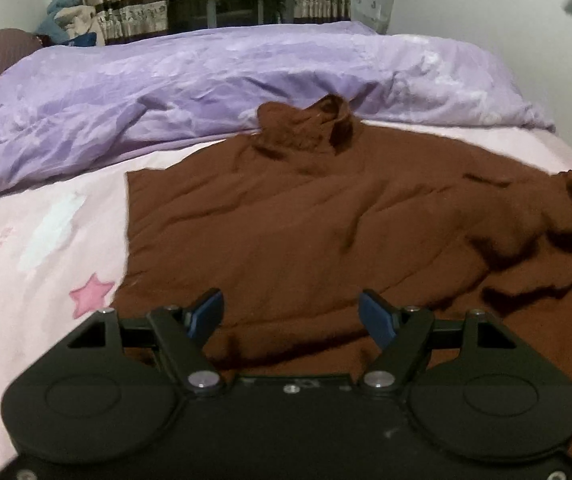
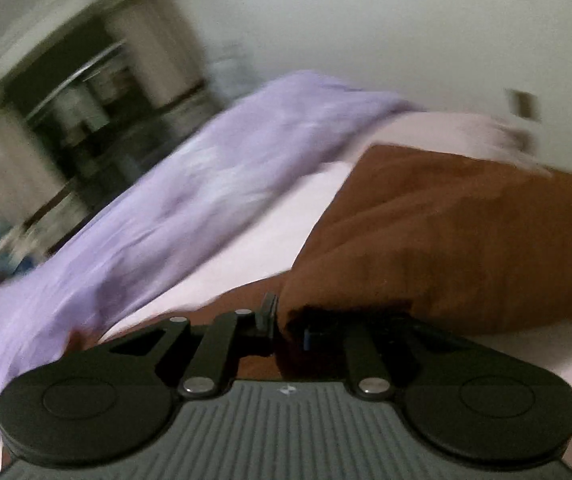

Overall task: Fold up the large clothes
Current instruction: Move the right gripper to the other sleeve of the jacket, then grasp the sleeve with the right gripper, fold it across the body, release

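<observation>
Lying: brown garment [image 1: 306,216] rumpled on the pink bed sheet [image 1: 45,220], collar against the purple duvet [image 1: 165,92].
Left gripper [image 1: 290,314]: jaws apart, empty, above the hem.
Right gripper [image 2: 286,320]: clamped on a brown fold.

Brown garment [image 1: 306,220], lilac duvet [image 1: 205,92], pale pink star-printed sheet [image 1: 45,240], blue-padded black tool [image 1: 290,316]

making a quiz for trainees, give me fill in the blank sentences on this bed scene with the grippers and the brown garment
1. The left gripper hovers with its jaws ____.
2. The right gripper is shut on the ____ garment.
3. The crumpled duvet behind the garment is ____.
4. A pink ____ is printed on the sheet.

Missing words: open; brown; purple; star
</observation>
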Tool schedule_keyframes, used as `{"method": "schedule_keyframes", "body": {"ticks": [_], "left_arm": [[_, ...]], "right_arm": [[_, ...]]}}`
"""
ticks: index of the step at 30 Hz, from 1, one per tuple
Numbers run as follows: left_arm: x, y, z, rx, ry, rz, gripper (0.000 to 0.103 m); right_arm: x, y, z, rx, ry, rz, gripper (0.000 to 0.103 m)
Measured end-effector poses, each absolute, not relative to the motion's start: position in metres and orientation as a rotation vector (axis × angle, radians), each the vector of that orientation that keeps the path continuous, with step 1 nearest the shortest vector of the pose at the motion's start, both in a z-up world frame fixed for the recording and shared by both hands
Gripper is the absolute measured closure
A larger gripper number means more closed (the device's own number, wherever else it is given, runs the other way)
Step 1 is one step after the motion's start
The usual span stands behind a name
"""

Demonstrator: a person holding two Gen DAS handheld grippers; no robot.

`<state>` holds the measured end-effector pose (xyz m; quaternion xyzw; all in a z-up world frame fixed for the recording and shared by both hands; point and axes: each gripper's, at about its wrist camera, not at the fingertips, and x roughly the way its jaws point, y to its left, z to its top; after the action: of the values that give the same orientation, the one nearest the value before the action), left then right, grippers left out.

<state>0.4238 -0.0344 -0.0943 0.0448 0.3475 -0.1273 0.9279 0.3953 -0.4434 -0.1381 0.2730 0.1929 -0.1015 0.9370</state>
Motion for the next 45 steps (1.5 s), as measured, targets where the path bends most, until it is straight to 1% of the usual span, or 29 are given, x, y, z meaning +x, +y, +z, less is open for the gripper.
{"method": "schedule_keyframes", "body": {"ticks": [3, 5, 6, 7, 9, 11, 12, 13, 15, 19, 22, 26, 28, 29, 30, 31, 32, 35, 39, 45], "left_arm": [[0.421, -0.045, -0.092, 0.115, 0.701, -0.283, 0.027], [0.418, -0.05, -0.094, 0.148, 0.706, -0.287, 0.027], [0.416, -0.052, -0.097, 0.164, 0.711, -0.282, 0.027], [0.415, -0.052, -0.098, 0.173, 0.717, -0.278, 0.028], [0.412, -0.053, -0.102, 0.181, 0.726, -0.279, 0.027], [0.411, -0.054, -0.105, 0.18, 0.735, -0.28, 0.027], [0.411, -0.055, -0.105, 0.18, 0.739, -0.278, 0.027], [0.411, -0.055, -0.105, 0.182, 0.74, -0.274, 0.027], [0.41, -0.056, -0.103, 0.183, 0.735, -0.271, 0.027], [0.407, -0.059, -0.1, 0.18, 0.713, -0.287, 0.027], [0.406, -0.061, -0.101, 0.183, 0.716, -0.291, 0.027], [0.4, -0.06, -0.102, 0.211, 0.724, -0.268, 0.027], [0.393, -0.058, -0.101, 0.237, 0.701, -0.261, 0.027], [0.39, -0.057, -0.101, 0.244, 0.693, -0.26, 0.027], [0.388, -0.054, -0.101, 0.249, 0.691, -0.26, 0.027], [0.388, -0.051, -0.102, 0.251, 0.693, -0.257, 0.027], [0.388, -0.049, -0.103, 0.251, 0.697, -0.25, 0.027], [0.391, -0.037, -0.106, 0.244, 0.717, -0.207, 0.027], [0.395, -0.009, -0.106, 0.21, 0.723, -0.152, 0.027], [0.408, 0.036, -0.101, 0.171, 0.731, -0.02, 0.027]], "right_arm": [[0.417, -0.403, -0.157, 0.465, 0.5, -0.092, 0.082], [0.433, -0.389, -0.179, 0.397, 0.579, -0.089, 0.076], [0.435, -0.383, -0.186, 0.339, 0.575, -0.108, 0.076], [0.434, -0.381, -0.185, 0.289, 0.556, -0.11, 0.073], [0.429, -0.377, -0.176, 0.238, 0.55, -0.082, 0.056], [0.419, -0.381, -0.167, 0.255, 0.532, -0.071, 0.015], [0.413, -0.384, -0.162, 0.271, 0.527, -0.084, 0.007], [0.408, -0.387, -0.159, 0.288, 0.53, -0.101, 0.005], [0.394, -0.399, -0.162, 0.361, 0.529, -0.136, 0.005], [0.367, -0.444, -0.18, 0.598, 0.528, -0.209, 0.006], [0.36, -0.485, -0.187, 0.805, 0.478, -0.273, 0.007], [0.372, -0.539, -0.215, 1.129, 0.458, -0.328, 0.007], [0.385, -0.549, -0.22, 1.157, 0.43, -0.315, 0.007], [0.393, -0.553, -0.219, 1.152, 0.43, -0.321, 0.011], [0.402, -0.555, -0.219, 1.14, 0.434, -0.335, 0.019], [0.41, -0.556, -0.22, 1.126, 0.453, -0.357, 0.054], [0.416, -0.557, -0.222, 1.122, 0.467, -0.357, 0.079], [0.409, -0.547, -0.211, 1.069, 0.399, -0.332, 0.084], [0.398, -0.49, -0.146, 0.711, 0.277, -0.285, 0.085], [0.404, -0.359, -0.062, 0.365, 0.132, -0.12, 0.085]]}}
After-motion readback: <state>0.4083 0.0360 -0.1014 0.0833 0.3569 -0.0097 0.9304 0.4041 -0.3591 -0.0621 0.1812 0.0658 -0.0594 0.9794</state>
